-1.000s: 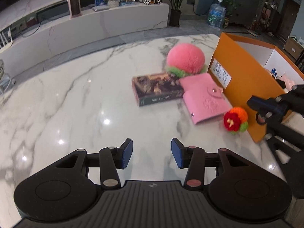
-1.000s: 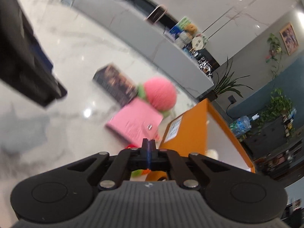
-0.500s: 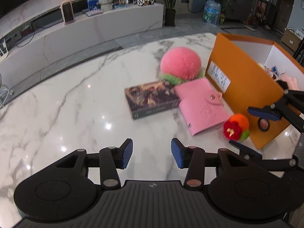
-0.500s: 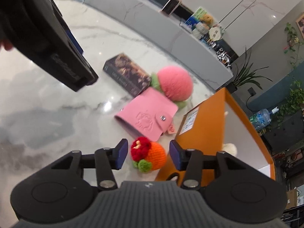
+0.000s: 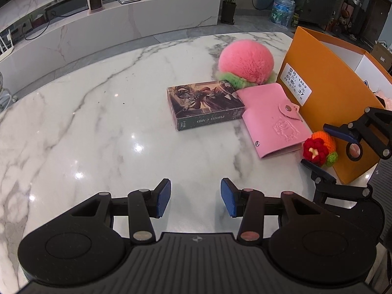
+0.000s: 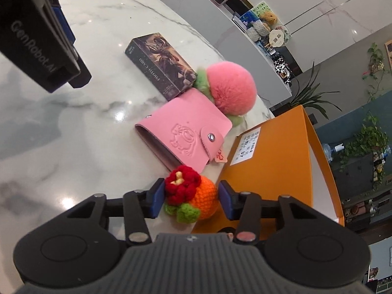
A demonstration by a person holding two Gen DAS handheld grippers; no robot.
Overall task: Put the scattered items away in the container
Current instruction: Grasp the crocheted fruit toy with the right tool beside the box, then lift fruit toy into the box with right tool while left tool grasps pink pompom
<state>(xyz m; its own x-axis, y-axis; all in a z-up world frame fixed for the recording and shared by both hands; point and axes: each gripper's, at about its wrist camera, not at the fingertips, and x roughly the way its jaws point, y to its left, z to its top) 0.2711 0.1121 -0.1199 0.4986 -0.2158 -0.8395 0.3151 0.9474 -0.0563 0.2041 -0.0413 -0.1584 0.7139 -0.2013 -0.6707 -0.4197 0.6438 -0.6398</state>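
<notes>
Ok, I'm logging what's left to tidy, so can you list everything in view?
crochet toy: one, orange with red flower, on the table between the right pads
card wallet: one, pink, beside the toy
photo card box: one, dark, touching the wallet
plush peach: one, pink and green, behind the wallet
container: one, orange, right of the items
table: one, white marble
left hand-held gripper: open, empty
right hand-held gripper: jaws closing around the toy

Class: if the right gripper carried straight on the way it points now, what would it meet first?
The crochet orange, already between the right gripper's closing jaws, with small gaps at the pads. Beyond it probably comes the tabletop beside the orange box; depth is unclear.
</notes>
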